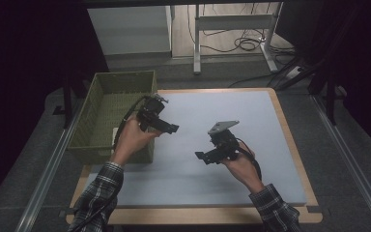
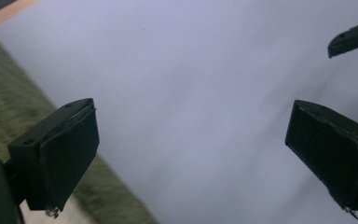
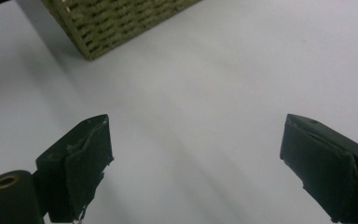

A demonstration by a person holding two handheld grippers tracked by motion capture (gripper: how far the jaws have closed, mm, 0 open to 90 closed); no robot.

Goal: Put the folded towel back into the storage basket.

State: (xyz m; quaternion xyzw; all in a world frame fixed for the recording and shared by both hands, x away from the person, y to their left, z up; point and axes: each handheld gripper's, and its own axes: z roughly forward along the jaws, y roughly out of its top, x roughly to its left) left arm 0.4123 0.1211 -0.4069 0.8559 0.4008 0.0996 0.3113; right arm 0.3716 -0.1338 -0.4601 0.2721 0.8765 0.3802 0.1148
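In the high view, a person's left hand holds my left gripper [image 1: 170, 129] over the mat beside the basket's right wall, jaws pointing right. The right hand holds my right gripper [image 1: 205, 157] lower and to the right, jaws pointing left, with a grey three-cornered plate on top. In the left gripper view, my left gripper [image 2: 191, 149] stands open with bare mat between the jaws, and a jaw tip of the other gripper [image 2: 352, 39] shows at the top right. In the right gripper view, my right gripper [image 3: 196, 163] is open and holds nothing.
An olive woven basket [image 1: 121, 77] stands at the table's left edge, with a small pale thing [image 1: 115, 132] inside near its front. The basket [image 3: 116, 23] [image 2: 4, 102] also appears in both gripper views. A blue-grey mat [image 1: 222, 183] covers the wooden table [image 1: 290, 140].
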